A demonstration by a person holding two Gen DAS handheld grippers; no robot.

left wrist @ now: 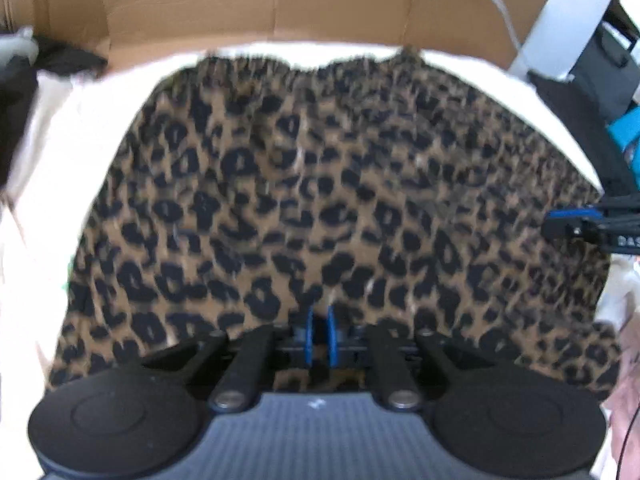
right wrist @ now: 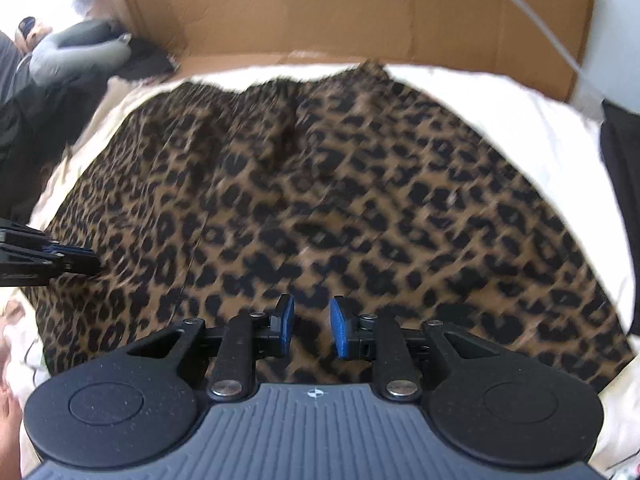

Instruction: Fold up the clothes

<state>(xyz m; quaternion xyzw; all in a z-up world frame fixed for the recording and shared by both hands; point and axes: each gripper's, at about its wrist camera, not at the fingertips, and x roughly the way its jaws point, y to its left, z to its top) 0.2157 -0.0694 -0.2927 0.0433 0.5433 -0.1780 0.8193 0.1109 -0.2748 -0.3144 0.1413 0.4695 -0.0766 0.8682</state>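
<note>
Garment: leopard-print garment spread flat on white sheet, fills ctr of both views; gathered edge at 12 o'clock, near cardboard.
Left tool: blue pads nearly touching, only a thin gap, low at 6 o'clock over garment's near edge; can't tell if cloth is pinched between them.
Right tool: pads apart, clear gap w/ print visible between, nothing held, at 6 o'clock over near edge.
Cross-view: right tool enters left cam at 3 o'clock; left tool enters right cam at 9 o'clock.
Bkgd: cardboard wall at 12 o'clock; dark clothes pile at 10 o'clock in right cam.
Blur: both frames soft.
</note>
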